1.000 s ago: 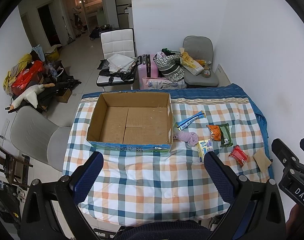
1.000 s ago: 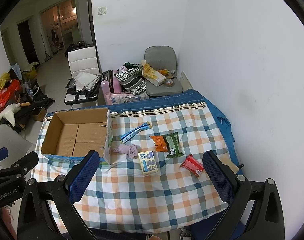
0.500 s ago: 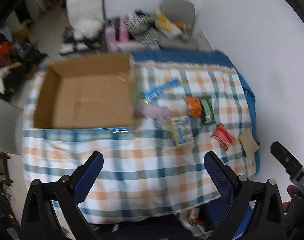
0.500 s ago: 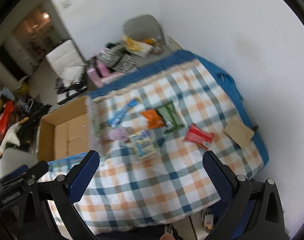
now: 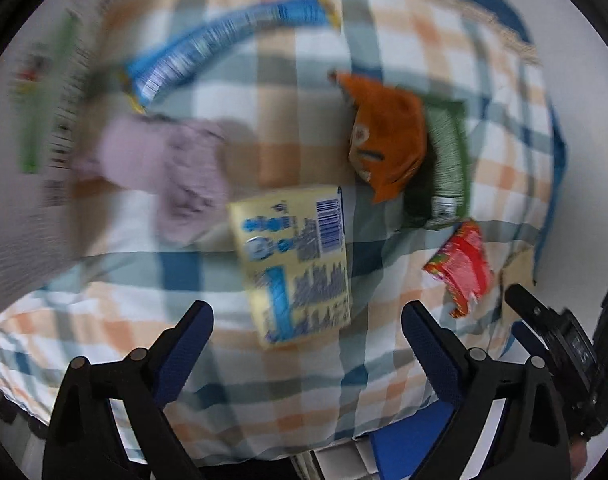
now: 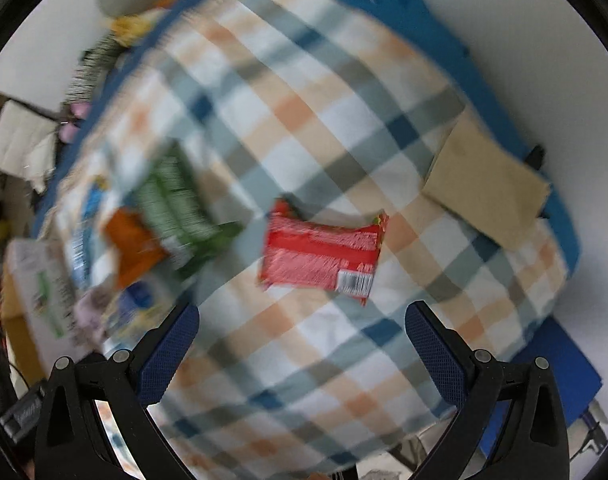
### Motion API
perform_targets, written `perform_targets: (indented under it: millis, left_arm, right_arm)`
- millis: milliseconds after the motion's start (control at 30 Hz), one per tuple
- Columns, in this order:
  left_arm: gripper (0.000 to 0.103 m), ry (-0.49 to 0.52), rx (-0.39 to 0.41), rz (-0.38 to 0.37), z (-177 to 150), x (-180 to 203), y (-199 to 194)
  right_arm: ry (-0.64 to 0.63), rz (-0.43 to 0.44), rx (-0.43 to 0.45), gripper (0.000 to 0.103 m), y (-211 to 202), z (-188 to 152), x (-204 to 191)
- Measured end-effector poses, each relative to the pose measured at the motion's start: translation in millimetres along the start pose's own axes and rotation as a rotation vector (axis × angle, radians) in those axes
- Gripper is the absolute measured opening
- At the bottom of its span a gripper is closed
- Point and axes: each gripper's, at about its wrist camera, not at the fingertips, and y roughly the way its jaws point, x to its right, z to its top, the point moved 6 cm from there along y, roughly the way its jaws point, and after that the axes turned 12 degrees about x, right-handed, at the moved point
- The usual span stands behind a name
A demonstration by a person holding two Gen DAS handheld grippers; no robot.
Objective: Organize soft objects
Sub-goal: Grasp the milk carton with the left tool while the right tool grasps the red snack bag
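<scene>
My left gripper (image 5: 306,342) is open and empty, just above a yellow packet (image 5: 295,260) on the checked cloth (image 5: 263,376). Around the packet lie a pink sock (image 5: 171,176), a blue packet (image 5: 223,44), an orange pouch (image 5: 388,140), a green pouch (image 5: 448,164) and a red packet (image 5: 464,268). My right gripper (image 6: 301,346) is open and empty, just above the red packet (image 6: 324,252). The green pouch (image 6: 171,204) and orange pouch (image 6: 131,244) lie to its left. Both views are blurred.
The cardboard box's printed wall (image 5: 35,152) stands at the left, also in the right wrist view (image 6: 39,300). A brown card (image 6: 488,192) lies at the cloth's right edge by the white wall. The right gripper's body (image 5: 564,356) shows at the left view's right edge.
Both grippers have dropped down close to the cloth. The left one now hovers over the yellow packet, the right one over the red packet. Both stay open.
</scene>
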Motion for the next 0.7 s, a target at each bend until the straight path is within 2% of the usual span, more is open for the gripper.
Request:
perform_targets:
  millis: [133, 200, 267, 333, 400, 567, 633, 700]
  left_arm:
    - [0.096, -0.002, -0.048, 0.042, -2.2, 1.7, 38.8]
    - [0.082, 0.004, -0.050, 0.063, -3.3, 0.0, 48.9]
    - [0.075, 0.019, -0.048, 0.095, -5.0, -1.5, 56.4]
    - [0.074, 0.031, -0.029, 0.110, -6.5, 0.1, 56.8]
    - [0.066, 0.044, -0.017, 0.134, -8.0, 1.1, 56.4]
    - [0.063, 0.042, -0.001, 0.148, -12.9, 3.0, 50.1]
    - [0.062, 0.046, 0.011, 0.151, -17.2, 5.4, 47.2]
    - [0.062, 0.053, 0.022, 0.156, -24.8, 8.4, 41.6]
  right_arm:
    - [0.054, -0.034, -0.065, 0.103, 57.3, 3.4, 15.0]
    - [0.077, -0.026, -0.082, 0.103, 78.7, 5.1, 18.0]
    - [0.093, -0.018, -0.103, 0.103, 95.7, 4.2, 19.1]
    - [0.101, -0.014, -0.113, 0.103, 109.7, 3.3, 18.4]
    - [0.083, -0.025, -0.126, 0.103, 119.8, 1.0, 15.8]
    - [0.051, -0.074, -0.122, 0.102, 135.5, -5.7, 12.1]
    - [0.052, -0.088, -0.117, 0.093, 135.2, -9.5, 12.9]
    - [0.041, -0.095, -0.115, 0.090, 125.8, -12.7, 11.9]
